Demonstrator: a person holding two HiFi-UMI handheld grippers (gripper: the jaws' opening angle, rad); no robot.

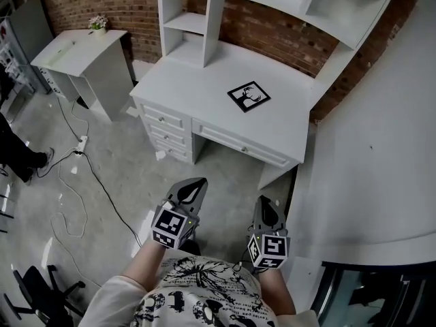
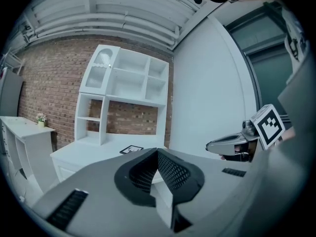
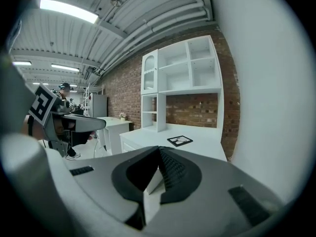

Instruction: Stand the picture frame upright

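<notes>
Two tools clenched: left tool, right tool | picture frame flat on desk

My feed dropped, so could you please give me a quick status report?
Left gripper, right gripper shut, empty, short of desk. Picture frame lying flat on it. Nothing blocking the approach.

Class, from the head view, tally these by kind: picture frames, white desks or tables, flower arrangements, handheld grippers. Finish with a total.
Picture frame: 1
White desks or tables: 2 (drawer desk, side table)
Flower arrangement: 1
Grippers: 2 (left gripper, right gripper)
Total: 6
</notes>
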